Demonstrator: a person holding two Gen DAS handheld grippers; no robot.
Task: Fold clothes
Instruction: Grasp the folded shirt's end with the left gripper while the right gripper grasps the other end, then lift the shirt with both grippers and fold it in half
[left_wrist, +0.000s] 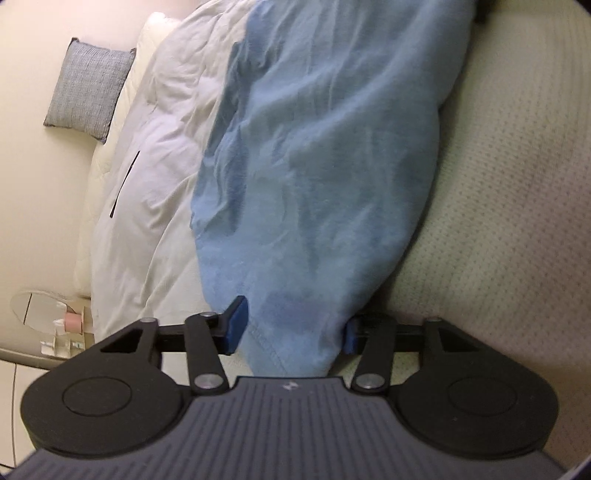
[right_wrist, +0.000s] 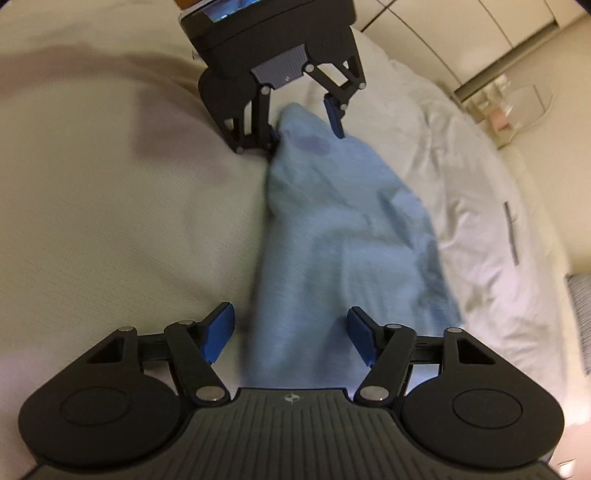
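Both cams sit right behind their own fingers, tilted down, super close to the bed (left_wrist: 517, 184). They face each other along the blue garment (left_wrist: 325, 166), and the right view catches the left gripper (right_wrist: 308, 123) opposite.

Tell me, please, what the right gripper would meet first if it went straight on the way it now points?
Most likely the blue garment: it lies between the right gripper's open fingers and stretches ahead. Beyond it is the left gripper, though depth is unclear.
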